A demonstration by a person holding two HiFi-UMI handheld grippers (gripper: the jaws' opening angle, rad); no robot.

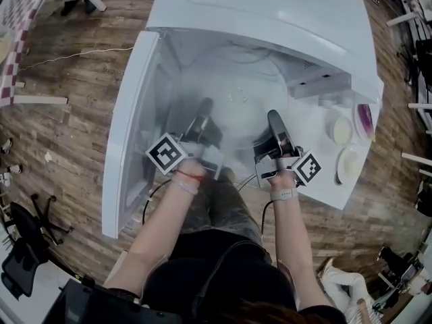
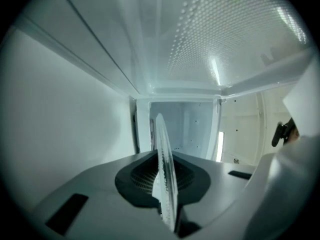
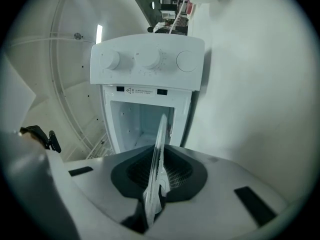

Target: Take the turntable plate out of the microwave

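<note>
The plate (image 1: 236,93) is held by both grippers at its near rim. The left gripper (image 1: 204,113) is clenched on the rim, and in its own view the glass edge stands between the two pads and runs forward from them. The right gripper (image 1: 275,125) grips the same rim a little way to the right of the left one, and there too the glass is pinched between the pads.

From both grippers the plate reaches forward, toward the cavity of the microwave (image 1: 270,19). The open door (image 1: 131,127) is on the outer side of the left gripper, and the knob panel (image 3: 147,61) is ahead of the right gripper and on its outer side.

I judge that the first part is done: the door is open, and the plate is grasped and seems lifted from its seat. The plate looks to be at the mouth of the cavity, with its far part inside, but the glass is clear and I cannot tell exactly how much is out. What is left is to draw it fully out toward the person, keeping it level, and to set it down somewhere.
</note>
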